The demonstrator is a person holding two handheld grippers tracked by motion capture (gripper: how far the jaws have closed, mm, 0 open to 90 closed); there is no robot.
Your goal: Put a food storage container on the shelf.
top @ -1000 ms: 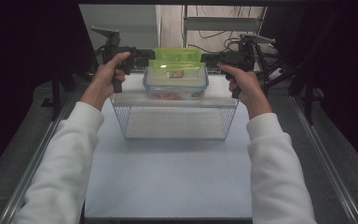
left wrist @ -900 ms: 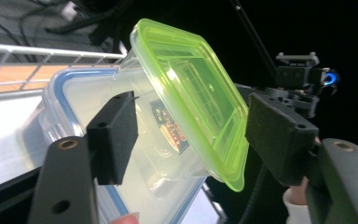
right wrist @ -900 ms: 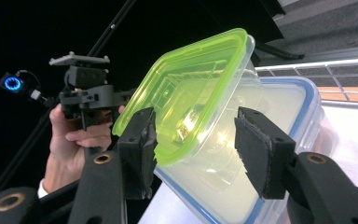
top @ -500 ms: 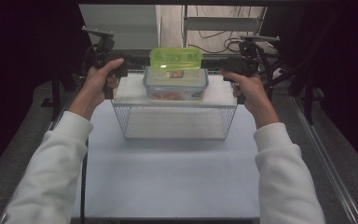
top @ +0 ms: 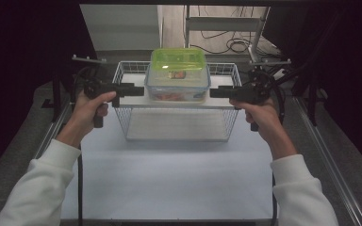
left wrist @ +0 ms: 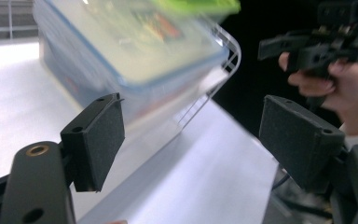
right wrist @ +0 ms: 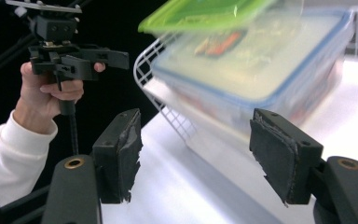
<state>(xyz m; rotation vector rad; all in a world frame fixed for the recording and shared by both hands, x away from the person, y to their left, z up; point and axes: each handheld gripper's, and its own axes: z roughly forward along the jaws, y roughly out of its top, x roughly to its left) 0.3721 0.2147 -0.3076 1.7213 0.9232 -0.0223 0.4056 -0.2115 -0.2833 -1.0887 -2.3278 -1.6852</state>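
High view: white worktop with a wire basket standing at its far half. Inside the basket, a clear lidded food box with a blue rim, and on top of that a green lid or smaller green box; something red visible through the clear walls. Left claw held level in the left hand, pointing inward at the basket's left side, tip at or just over the basket rim, near the box's left wall; contact impossible to judge from here. Right claw held the same way in the right hand, tip at the basket's right side, near the box's right wall. White sleeves entering from below.

Left gripper view: left claw wide open, nothing between the two black pads. Blurred clear box ahead and above the left pad, with the basket wire curving past it. Farther off, the right hand gripping its own tool.

Right gripper view: right claw also wide open and holding nothing, pad foam on the left one worn and torn. Clear box with its blue rim ahead, green lid above it, white basket wire at its left. Beyond, the left hand holding its tool.
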